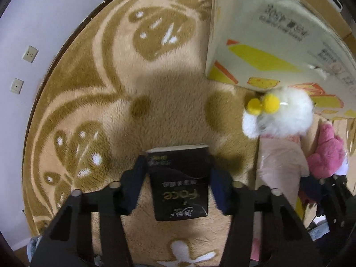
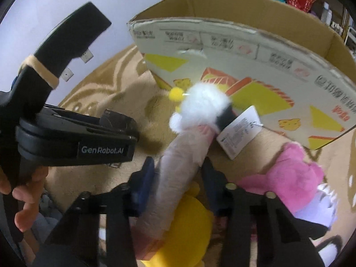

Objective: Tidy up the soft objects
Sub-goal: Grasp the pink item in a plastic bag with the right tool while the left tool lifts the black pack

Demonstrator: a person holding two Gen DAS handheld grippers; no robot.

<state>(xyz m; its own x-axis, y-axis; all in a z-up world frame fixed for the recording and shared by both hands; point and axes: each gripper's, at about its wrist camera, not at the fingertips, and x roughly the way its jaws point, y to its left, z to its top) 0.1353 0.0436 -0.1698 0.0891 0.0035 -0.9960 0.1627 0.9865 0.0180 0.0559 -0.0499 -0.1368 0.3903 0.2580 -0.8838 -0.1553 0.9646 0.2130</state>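
Blurring hides the white fluffy toy's (image 2: 201,109) face; pink plush (image 2: 287,175) half-hidden.

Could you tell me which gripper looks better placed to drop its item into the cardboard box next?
Probably the right. The right gripper is closed on the long plush toy, whose white head already lies against the cardboard box. The left gripper grips a black tissue pack on the rug, farther from the box.

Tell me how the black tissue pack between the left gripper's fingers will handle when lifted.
The black tissue pack probably gives under the left gripper, being a soft wrapped pack. It looks light for its size. Its glossy film may slip.
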